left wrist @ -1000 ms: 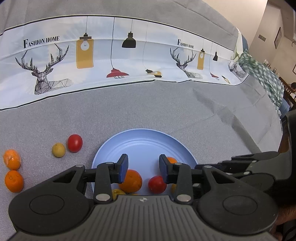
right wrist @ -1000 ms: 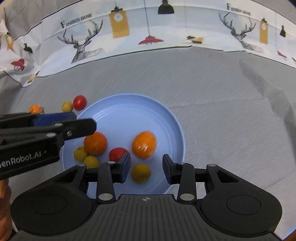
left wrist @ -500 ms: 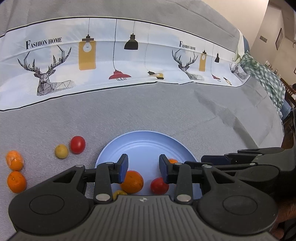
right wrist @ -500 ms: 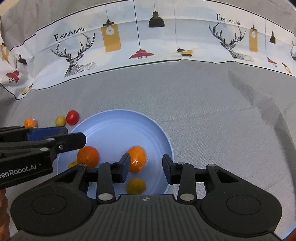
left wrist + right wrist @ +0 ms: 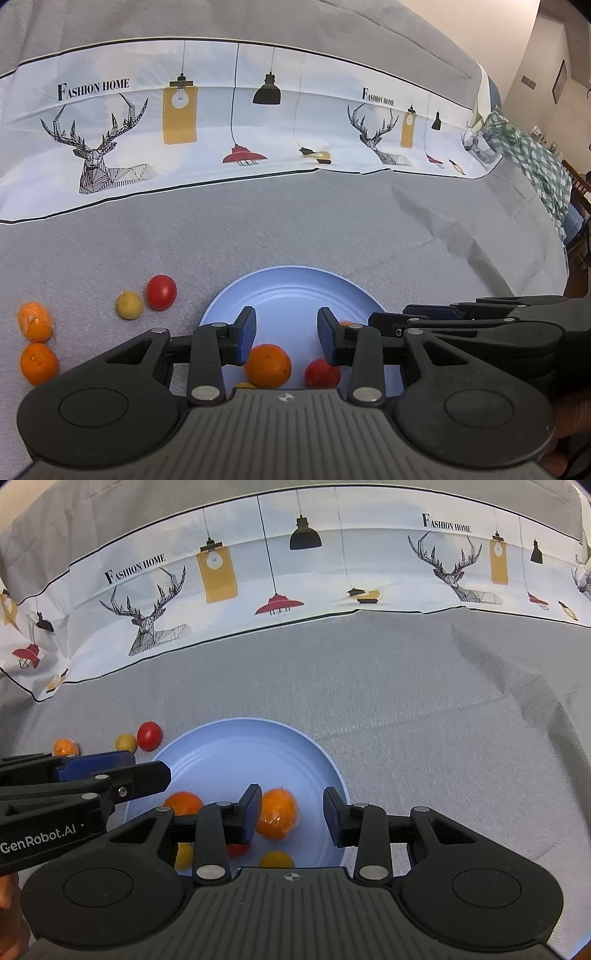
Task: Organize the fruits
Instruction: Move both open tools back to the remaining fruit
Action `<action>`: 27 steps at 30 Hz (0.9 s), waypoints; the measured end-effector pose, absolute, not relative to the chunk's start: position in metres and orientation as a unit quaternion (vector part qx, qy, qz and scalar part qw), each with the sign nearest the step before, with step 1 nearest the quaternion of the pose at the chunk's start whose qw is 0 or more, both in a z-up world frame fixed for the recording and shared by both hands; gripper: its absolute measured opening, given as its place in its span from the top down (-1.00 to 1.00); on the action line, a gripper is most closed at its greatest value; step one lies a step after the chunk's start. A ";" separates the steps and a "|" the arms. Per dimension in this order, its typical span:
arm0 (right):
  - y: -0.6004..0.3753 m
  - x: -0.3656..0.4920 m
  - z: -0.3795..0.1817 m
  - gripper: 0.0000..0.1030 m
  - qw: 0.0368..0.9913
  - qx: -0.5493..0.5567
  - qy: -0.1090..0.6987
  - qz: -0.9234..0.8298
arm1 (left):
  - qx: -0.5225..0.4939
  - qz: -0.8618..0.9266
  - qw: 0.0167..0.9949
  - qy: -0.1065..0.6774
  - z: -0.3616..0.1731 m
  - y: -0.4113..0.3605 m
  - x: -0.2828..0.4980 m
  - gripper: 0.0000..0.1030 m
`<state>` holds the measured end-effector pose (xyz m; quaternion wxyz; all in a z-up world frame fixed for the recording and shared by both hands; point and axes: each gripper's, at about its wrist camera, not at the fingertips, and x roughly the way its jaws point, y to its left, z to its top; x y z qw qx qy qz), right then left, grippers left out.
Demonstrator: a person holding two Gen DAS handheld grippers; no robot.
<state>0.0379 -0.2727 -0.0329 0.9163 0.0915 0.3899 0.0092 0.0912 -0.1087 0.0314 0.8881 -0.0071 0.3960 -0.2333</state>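
Blue and round, the plate (image 5: 236, 746) sits on the gray cloth (image 5: 295, 221) that covers the bench. The black bodies of the tongs hide its near edge in both views. The cloth looks rough and has a few creases. A white band (image 5: 236, 122) with deer, lamps and the words FASHION HOME runs across it farther back.

On the plate lie a shiny wrapped orange (image 5: 277, 814), a second orange (image 5: 183, 803), a red tomato (image 5: 322, 373) and small yellow fruits. One yellow fruit (image 5: 276, 859) is cut off by the right tongs (image 5: 291, 814). Another (image 5: 183, 854) peeks out behind a black arm. The tomato is nearly hidden in the right view.

Off the plate, on the cloth to its left, lie a smooth red tomato (image 5: 161, 291) touching a little yellow fruit (image 5: 129, 304). Farther left are two bumpy oranges (image 5: 38, 363).

The left tongs (image 5: 286, 334) hang over the plate with a gap between their blue pads, gripping nothing. The right tongs also stand apart and empty. I cannot tell whether their left pad touches the wrapped orange. A checked green cloth (image 5: 532, 155) lies far off, blurry.
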 end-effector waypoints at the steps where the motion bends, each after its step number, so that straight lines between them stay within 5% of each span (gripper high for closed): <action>1: -0.273 0.038 -0.033 0.27 0.917 0.092 0.389 0.009 | -0.007 -0.233 0.888 0.396 0.032 -0.108 0.091 0.24; 10: -0.272 0.037 -0.025 0.67 0.925 0.106 0.364 0.017 | -0.010 -0.222 0.895 0.386 0.039 -0.102 0.090 0.59; 20: -0.267 0.037 -0.016 0.72 0.935 0.110 0.336 0.024 | -0.042 -0.186 0.903 0.385 0.057 -0.071 0.103 0.66; 27: -0.259 0.038 -0.012 0.72 0.941 0.117 0.316 0.041 | -0.140 -0.097 0.885 0.434 0.066 0.019 0.134 0.66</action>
